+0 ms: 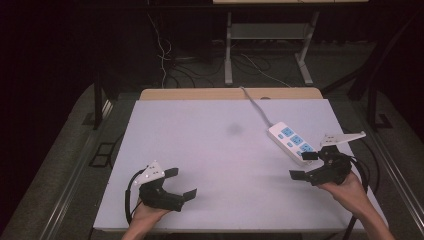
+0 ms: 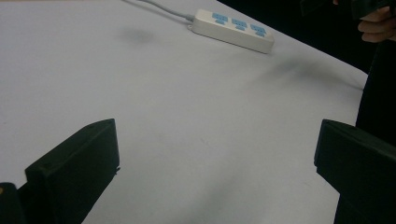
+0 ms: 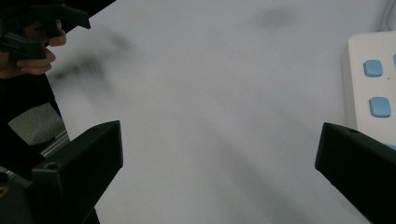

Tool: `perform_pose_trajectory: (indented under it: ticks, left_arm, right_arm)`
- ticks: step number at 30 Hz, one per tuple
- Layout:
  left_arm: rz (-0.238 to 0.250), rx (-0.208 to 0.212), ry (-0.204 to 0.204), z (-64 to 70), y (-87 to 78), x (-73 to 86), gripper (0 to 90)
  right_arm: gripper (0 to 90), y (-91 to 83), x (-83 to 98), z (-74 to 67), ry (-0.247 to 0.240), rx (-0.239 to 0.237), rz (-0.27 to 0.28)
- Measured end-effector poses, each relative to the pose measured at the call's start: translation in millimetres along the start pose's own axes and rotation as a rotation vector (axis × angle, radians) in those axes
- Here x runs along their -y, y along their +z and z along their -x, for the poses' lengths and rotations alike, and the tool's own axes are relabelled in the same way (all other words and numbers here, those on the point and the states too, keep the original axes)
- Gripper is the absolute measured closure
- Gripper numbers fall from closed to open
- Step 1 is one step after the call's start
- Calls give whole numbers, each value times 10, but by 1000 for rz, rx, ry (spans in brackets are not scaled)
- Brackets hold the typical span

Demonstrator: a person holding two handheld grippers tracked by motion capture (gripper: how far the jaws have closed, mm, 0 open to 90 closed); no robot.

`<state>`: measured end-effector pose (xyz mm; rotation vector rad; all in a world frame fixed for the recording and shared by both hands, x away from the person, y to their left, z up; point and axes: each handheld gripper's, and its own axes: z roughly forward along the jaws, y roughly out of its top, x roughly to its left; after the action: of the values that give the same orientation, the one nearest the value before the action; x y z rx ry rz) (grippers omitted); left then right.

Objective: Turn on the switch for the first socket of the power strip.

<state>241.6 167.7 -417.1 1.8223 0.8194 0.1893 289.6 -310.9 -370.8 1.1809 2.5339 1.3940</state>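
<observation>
Two grippers are recorded in the high view, each held in one hand over a white table (image 1: 220, 150). The left gripper (image 1: 181, 184) is seen near the table's near-left edge, jaws spread wide with nothing between them. The right gripper (image 1: 305, 165) is seen at the near-right, jaws likewise spread wide and empty. A white power strip (image 1: 291, 142) with blue sockets is noted just beyond the right gripper's far jaw; contact cannot be confirmed. Its grey cable (image 1: 254, 105) is traced away to the table's far edge. A faint dark smudge (image 1: 233, 130) is observed on the surface ahead of both grippers. Floor cables and a metal stand are visible beyond the table.

In the left gripper view, the left gripper (image 2: 217, 161) is shown with both black jaws far apart over bare table. The power strip (image 2: 232, 30) is seen well ahead and to the right, three socket groups being distinguishable. The other hand (image 2: 376, 25) is glimpsed at the upper right.

In the right gripper view, the right gripper (image 3: 219, 163) is shown fully parted and holding nothing. The power strip (image 3: 369, 84) lies just beside the right-hand jaw, its blue sockets seen close up. The left hand (image 3: 28, 51) with its gripper appears at the upper left, off the table's edge, where a patch of floor is disclosed.
</observation>
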Motion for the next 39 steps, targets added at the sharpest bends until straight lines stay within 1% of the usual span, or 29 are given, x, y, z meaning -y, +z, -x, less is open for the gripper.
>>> perform_pose_trajectory:
  ticks: [7, 10, 18, 34, 39]
  left_arm:
    - [1, -5, -1, -4, -1, 1, 0]
    - [0, -11, -4, -10, -1, 2, 0]
    - [0, -13, -1, -13, -5, 2, 0]
    - [-1, -12, 0, -16, -8, 3, 0]
    - [-1, -11, 1, -13, -5, 2, 0]
  right_arm:
    - [6, -1, -92, 28, -12, 3, -15]
    - [6, 1, -133, 45, -14, 13, -20]
    - [6, 2, -283, 103, -25, 21, -37]
    - [6, 38, -477, 244, -14, 41, -49]
    - [6, 39, -555, 273, -17, 50, -54]
